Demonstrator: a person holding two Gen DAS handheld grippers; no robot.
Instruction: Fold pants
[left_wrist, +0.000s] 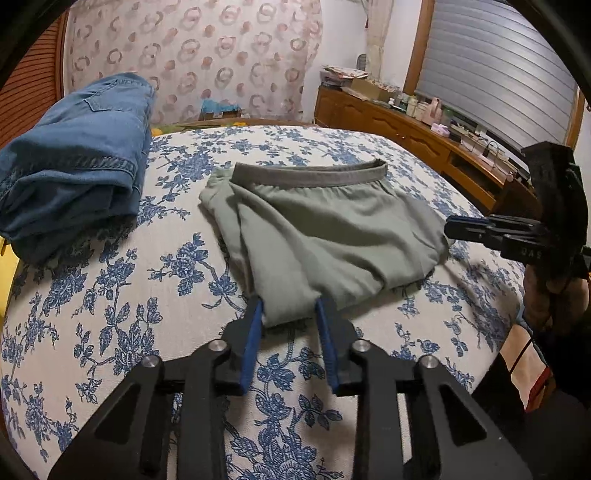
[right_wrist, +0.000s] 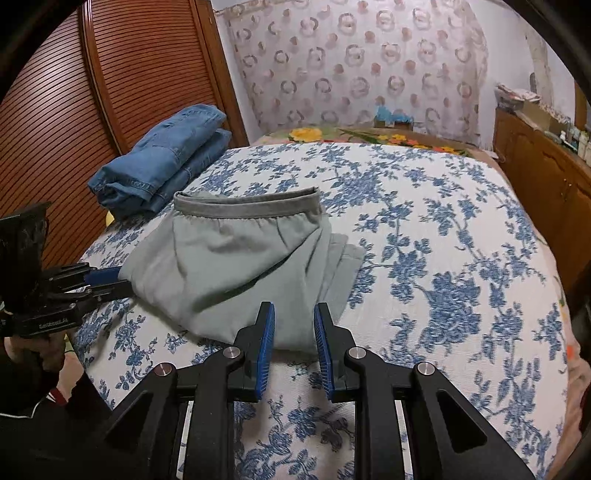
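Left gripper pose: the black two-finger left gripper with blue pads (left_wrist: 289, 314) reaches in from 6 o'clock of its own view, tilted down toward the bed; in the right wrist view it enters from 9 o'clock (right_wrist: 110, 282), held by a hand (right_wrist: 33, 354) above a dark sleeve.
Left jaws: narrowly parted, with the near folded corner of the pants bunched between the pads; both pads appear to touch the cloth, so it is grasping that corner.
Right gripper pose: the matching black right gripper with blue pads (right_wrist: 294, 325) comes in from 6 o'clock of its view, angled down; the left wrist view shows it at 3 o'clock (left_wrist: 456, 227), beside the pants' right edge.
Right jaws: a little apart, released; the pads stand over the near hem, and I cannot tell whether they touch it.
Pants: sage-green soft cotton pants with a grey elastic waistband (left_wrist: 325, 236), folded into a compact stack, lying at the centre of the bed, waistband toward 12 o'clock.
Bed: white bedspread with blue flower print (left_wrist: 122, 295).
Other clothing: folded blue denim jeans (left_wrist: 74, 162) at 10 o'clock, well apart from the green pants.
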